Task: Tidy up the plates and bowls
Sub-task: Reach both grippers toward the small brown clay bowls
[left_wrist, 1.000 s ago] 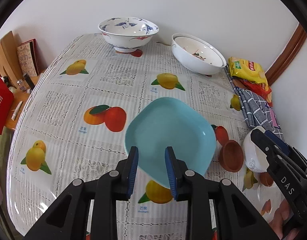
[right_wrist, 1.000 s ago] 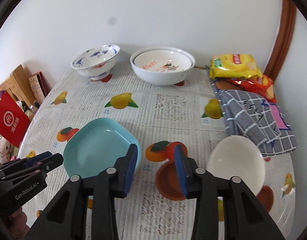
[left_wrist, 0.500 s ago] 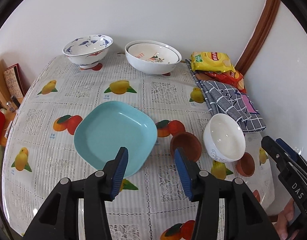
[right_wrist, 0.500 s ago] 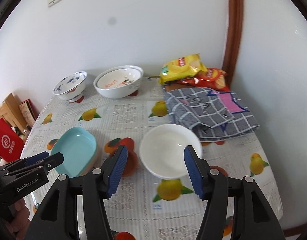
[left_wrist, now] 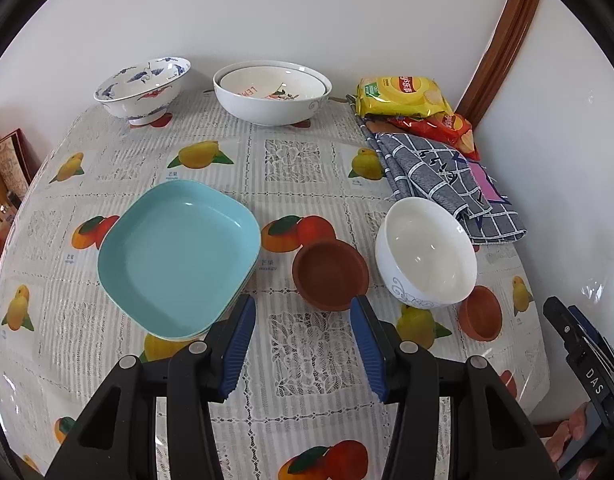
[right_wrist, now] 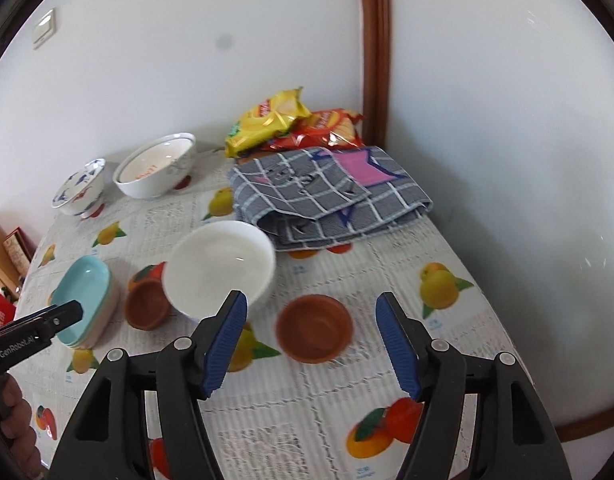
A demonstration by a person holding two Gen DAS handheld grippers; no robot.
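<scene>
Right wrist view: right tongs (right_wrist: 311, 334) (jaws just widening, empty) above brown saucer (right_wrist: 315, 334).

landmark: my reference is the small bowl (left_wrist: 426, 252), on the table (left_wrist: 299, 160)
left of it: first clay saucer (left_wrist: 330, 273) just beside; stacked square plates (left_wrist: 179, 256) further left
near side, right: second clay saucer (left_wrist: 479, 312), partly behind the bowl's base from my left view
far side, right: folded cloth (left_wrist: 443, 184), close; snack bags (left_wrist: 403, 96) beyond it by the wall
far side, left: nested big bowls (left_wrist: 272, 92); footed bowl (left_wrist: 143, 90) left of those
</scene>
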